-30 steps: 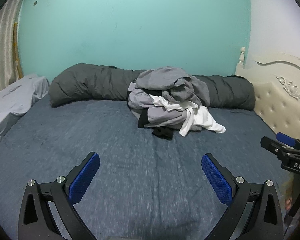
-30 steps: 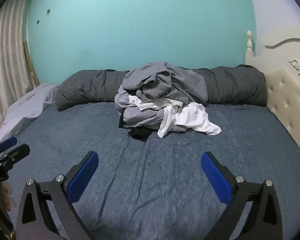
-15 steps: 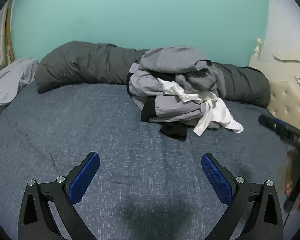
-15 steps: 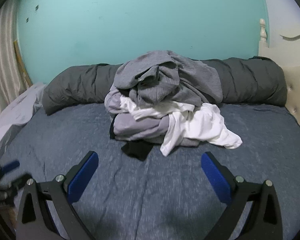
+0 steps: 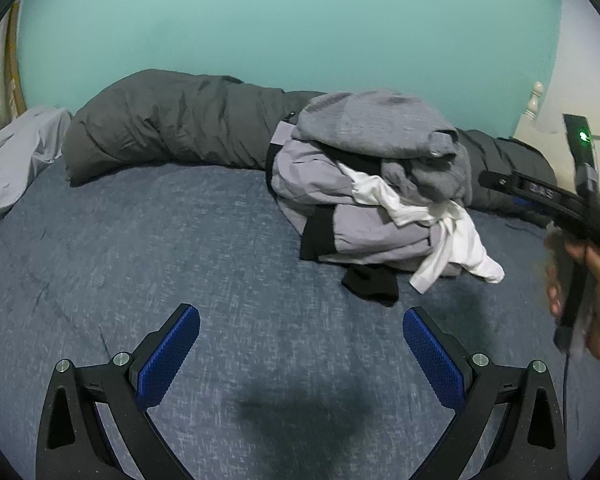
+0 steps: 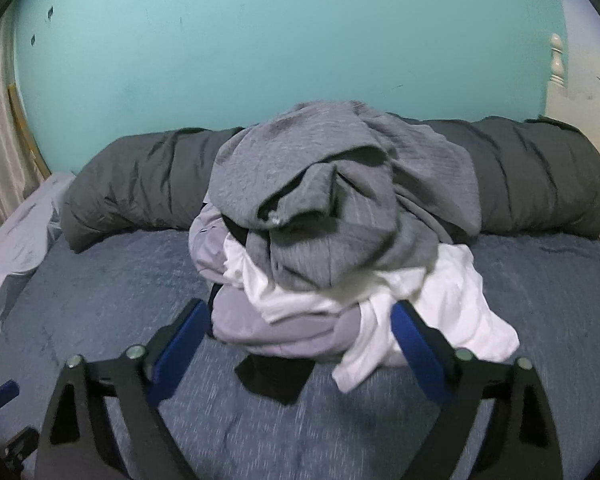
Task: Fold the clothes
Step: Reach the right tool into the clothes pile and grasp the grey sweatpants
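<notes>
Teal painted wall (image 5: 284, 28) fills the back, and the blue-grey heathered bed (image 5: 140, 264) spreads below it, with a long dark grey rolled duvet (image 5: 172, 128) lying along its far edge. The heap of crumpled grey, lilac, white and black clothes (image 6: 332, 240) sits on the bed against that duvet, at twelve o'clock from the right gripper (image 6: 300, 334) and at one o'clock from the left gripper (image 5: 300, 344).

White letters on the right gripper's black side are too blurred to read.

Both views now sit closer to the heap than a second ago. The right gripper's fingers have just been closing a little yet stand apart, the heap's lower front edge between their tips, unpressed. The left gripper's fingers are spread wide over bare bed.
</notes>
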